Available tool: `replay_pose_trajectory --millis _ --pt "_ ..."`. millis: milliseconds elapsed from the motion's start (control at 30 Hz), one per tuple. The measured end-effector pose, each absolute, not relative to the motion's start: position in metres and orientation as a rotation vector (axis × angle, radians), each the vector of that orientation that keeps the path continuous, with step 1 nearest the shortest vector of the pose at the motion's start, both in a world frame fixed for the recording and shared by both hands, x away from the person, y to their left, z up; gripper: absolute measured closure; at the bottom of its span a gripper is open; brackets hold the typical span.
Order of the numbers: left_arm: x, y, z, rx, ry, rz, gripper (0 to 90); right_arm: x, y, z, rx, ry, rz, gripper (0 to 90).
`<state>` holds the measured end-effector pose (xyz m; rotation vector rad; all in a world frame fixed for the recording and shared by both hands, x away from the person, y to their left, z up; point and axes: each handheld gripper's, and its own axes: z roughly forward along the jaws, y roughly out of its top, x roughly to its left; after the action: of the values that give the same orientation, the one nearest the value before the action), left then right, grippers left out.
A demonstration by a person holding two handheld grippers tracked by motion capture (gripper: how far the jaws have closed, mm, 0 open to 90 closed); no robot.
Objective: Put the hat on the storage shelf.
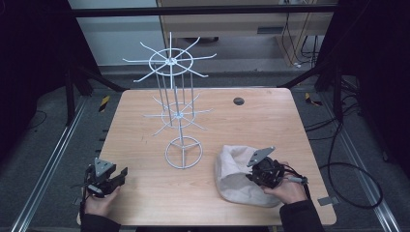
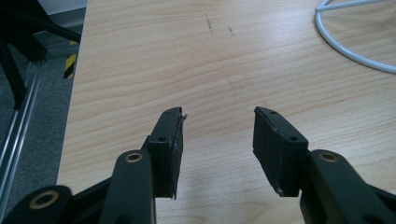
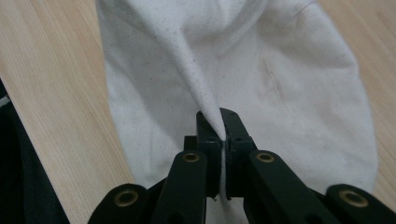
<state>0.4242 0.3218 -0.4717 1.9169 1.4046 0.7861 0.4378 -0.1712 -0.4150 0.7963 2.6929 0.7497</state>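
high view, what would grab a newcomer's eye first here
The tall white wire rack with spoked tiers stands at the middle of the wooden table. Near the front right edge, the right gripper pinches a fold of a pale cloth bag, while the left gripper rests open at the front left.

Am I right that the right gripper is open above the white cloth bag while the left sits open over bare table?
Not quite: the right gripper is shut on a pinched fold of the white cloth bag, as the right gripper view shows. The left gripper is indeed open over bare table.

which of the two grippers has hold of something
The right gripper: its jaws are shut on a fold of the white cloth bag. The left gripper is open over bare table.
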Motion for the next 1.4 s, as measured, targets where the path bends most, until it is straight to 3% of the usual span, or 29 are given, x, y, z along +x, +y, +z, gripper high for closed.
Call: replay_pose_trajectory --millis 767,1400 --pt "0.424 0.321 -0.471 1.9 1.399 0.788 45.1 0.409 -0.216 -0.373 0.954 2.15 1.304 88.8" --pt "0.424 0.32 -0.471 1.892 1.401 0.777 40.7 0.395 -0.229 -0.33 0.918 1.838 1.52 89.1"
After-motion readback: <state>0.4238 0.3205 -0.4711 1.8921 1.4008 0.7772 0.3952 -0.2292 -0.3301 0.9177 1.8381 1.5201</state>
